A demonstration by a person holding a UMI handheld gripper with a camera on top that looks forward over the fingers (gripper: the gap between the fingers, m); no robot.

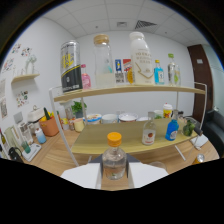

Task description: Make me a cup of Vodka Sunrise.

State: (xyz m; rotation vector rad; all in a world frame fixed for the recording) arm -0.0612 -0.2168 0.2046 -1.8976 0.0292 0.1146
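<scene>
A clear bottle with an orange cap stands upright between my gripper's two white fingers, whose inner edges sit against its sides. It looks held just in front of the lower board of a two-tier wooden shelf. On that board, beyond the fingers to the right, stand a small clear bottle with a red label and a blue bottle. The bottom of the clear bottle and the fingers' rear parts are hidden.
The top shelf carries a black-and-yellow can, a cork-lidded glass jar, a tall white bottle and small bottles. Bowls line the back of the lower board. An orange pot stands to the left.
</scene>
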